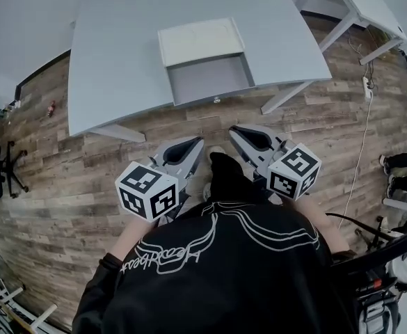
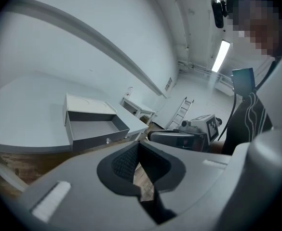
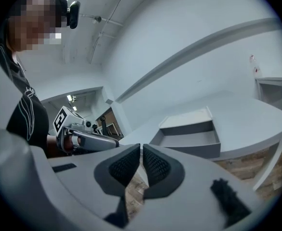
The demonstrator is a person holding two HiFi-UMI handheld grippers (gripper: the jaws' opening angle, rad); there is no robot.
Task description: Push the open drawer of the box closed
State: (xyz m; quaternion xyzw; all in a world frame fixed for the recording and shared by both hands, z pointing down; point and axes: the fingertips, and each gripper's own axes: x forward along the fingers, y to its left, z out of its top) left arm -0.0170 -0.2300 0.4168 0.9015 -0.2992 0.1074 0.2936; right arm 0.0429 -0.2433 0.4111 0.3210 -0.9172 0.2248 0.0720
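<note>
1. Pale grey all over, the box (image 1: 200,40) sits on the table (image 1: 120,47) in the head view, near the edge that faces the person. Its drawer (image 1: 210,81) is pulled well out towards that edge, so its bare grey bottom and low side walls show. A small knob (image 1: 217,100) sits in the middle of the drawer's front. The left gripper (image 1: 193,145) and the right gripper (image 1: 239,132) hang side by side over the wooden floor (image 1: 64,165), short of the table and apart from the drawer, both pointing towards it.

2. In the left gripper view, the left gripper (image 2: 139,162) has its dark ribbed pads together at the tips, with nothing between them; a sliver of floor shows lower down. The drawer (image 2: 95,129) lies ahead and to the left, open, its knob (image 2: 107,140) on the front panel. The white-topped box (image 2: 87,103) is behind it. The right gripper (image 2: 179,137) shows at the right.

3. In the right gripper view, the right gripper (image 3: 141,165) has its pads almost touching, with only a thin slit between them, and it holds nothing. The drawer (image 3: 191,139) stands open ahead and to the right, sticking out from the box (image 3: 186,118) towards the table's edge. The left gripper (image 3: 90,138) shows at the left.
</note>
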